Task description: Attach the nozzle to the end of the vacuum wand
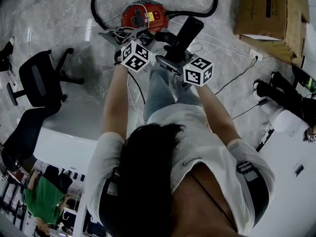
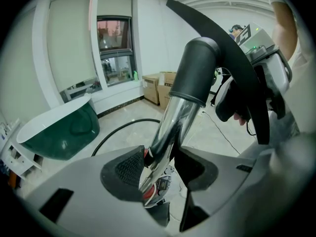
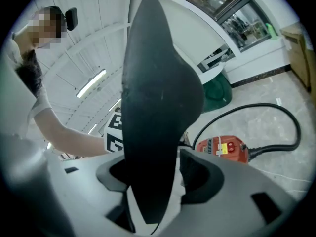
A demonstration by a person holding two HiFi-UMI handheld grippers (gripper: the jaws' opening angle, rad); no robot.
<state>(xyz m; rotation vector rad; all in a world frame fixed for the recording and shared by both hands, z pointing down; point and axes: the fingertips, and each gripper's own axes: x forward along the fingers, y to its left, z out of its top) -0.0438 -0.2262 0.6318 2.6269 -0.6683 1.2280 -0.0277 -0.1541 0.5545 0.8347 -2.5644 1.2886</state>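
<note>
- The left gripper (image 2: pixel 158 168) pinches the chrome vacuum wand (image 2: pixel 170 120). Both pads sit against the tube, which rises steeply out of the jaws.
- The right gripper (image 3: pixel 153 179) has its jaws spread. The black nozzle (image 3: pixel 158 98) stands between them, with a sliver of light showing beside the right-hand pad.
- The nozzle's round collar sits over the upper end of the wand, and its flat blade sweeps up past the right gripper.
- Both grippers are close together in front of the person's legs (image 1: pixel 160 90), just this side of the red vacuum cleaner (image 1: pixel 143 15).
- A black hose (image 3: pixel 266 105) loops around behind the cleaner, and thin cables (image 1: pixel 236 76) trail over the grey floor (image 1: pixel 64 19) to the right.
- Open floor runs left of the cleaner as far as a black office chair (image 1: pixel 42 78).
- A cardboard box (image 1: pixel 269 11) stands at the far right, its contents unseen.
- A green tub (image 2: pixel 61 127) with a white rim sits by the wall, its inside hidden.
</note>
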